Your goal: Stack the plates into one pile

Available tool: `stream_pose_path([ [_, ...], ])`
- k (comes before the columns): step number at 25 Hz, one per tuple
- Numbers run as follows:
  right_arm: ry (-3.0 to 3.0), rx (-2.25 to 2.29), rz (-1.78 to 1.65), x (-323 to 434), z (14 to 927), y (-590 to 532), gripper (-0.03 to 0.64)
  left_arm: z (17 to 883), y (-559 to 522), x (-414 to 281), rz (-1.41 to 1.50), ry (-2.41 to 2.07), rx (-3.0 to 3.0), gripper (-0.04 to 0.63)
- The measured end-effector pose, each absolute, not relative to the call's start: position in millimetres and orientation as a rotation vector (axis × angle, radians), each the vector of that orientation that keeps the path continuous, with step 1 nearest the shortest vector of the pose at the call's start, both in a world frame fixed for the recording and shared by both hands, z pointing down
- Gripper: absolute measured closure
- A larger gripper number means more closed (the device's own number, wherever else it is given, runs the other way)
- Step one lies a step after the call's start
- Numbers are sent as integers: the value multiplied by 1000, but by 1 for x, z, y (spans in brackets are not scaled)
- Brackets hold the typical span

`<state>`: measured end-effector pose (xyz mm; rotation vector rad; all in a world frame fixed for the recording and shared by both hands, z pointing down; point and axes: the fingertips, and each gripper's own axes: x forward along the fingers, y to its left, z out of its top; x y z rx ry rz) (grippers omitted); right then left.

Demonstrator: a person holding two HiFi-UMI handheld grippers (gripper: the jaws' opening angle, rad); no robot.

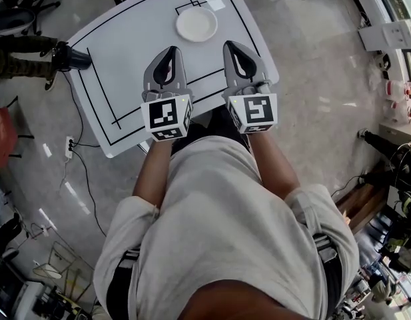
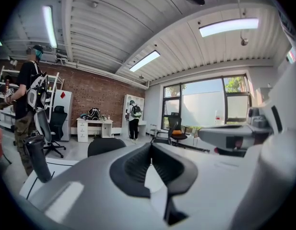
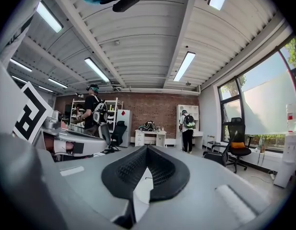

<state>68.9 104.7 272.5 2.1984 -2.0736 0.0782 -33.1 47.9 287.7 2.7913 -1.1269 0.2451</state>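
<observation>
1. Setting: an open-plan laboratory-cum-office in a converted industrial hall.
2. Shell: a red brick back wall (image 3: 152, 110) and a white ribbed metal ceiling (image 3: 138, 42) carrying long fluorescent strip lights (image 3: 185, 66). There are also tall dark-framed windows (image 3: 263, 114) and a grey polished concrete floor (image 1: 312, 92).
3. Furnishings: a black swivel office chair with an orange cushion (image 3: 237, 150), a white desk with drawers (image 3: 148, 137) against the brick, and an open white shelving rack (image 3: 72, 113).
4. Work station: a white rectangular table ruled with black lines (image 1: 125, 45), with a white power strip (image 1: 69, 147) on the floor beside it.
5. Occupants: a person wearing a backpack (image 3: 187, 126) stands at the far desks.
</observation>
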Motion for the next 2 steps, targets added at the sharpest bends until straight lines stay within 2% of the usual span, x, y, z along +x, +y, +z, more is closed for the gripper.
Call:
stream_pose_path([
  [2, -2073, 2196, 84, 68, 273, 104, 618, 287, 48, -33, 246, -1121, 2793, 592],
])
